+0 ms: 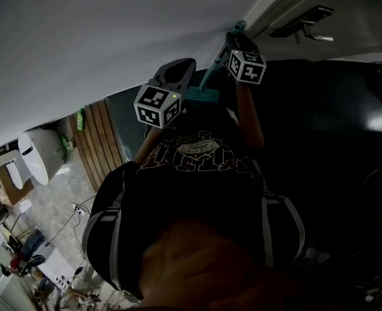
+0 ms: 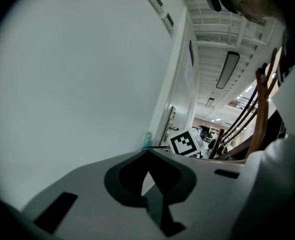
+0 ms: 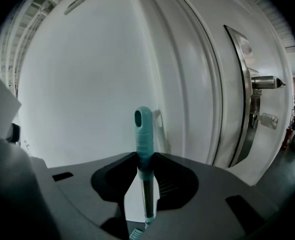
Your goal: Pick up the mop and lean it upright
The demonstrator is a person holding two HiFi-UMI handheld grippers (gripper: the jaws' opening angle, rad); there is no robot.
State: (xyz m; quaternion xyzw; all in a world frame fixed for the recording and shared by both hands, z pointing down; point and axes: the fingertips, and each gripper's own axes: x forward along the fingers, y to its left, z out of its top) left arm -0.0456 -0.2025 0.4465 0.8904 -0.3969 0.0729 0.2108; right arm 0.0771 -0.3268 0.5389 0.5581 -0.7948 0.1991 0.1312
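A person's right gripper holds a mop upright by its teal handle, jaws clamped on the shaft just below the grip with its hanging hole. The handle's top stands close to a white wall, just left of a white door with a metal lever handle. From the head camera, the teal mop head shows low on the pole, between the two grippers. The left gripper hangs just left of the mop, its jaws closed tip to tip on nothing, pointing toward the wall.
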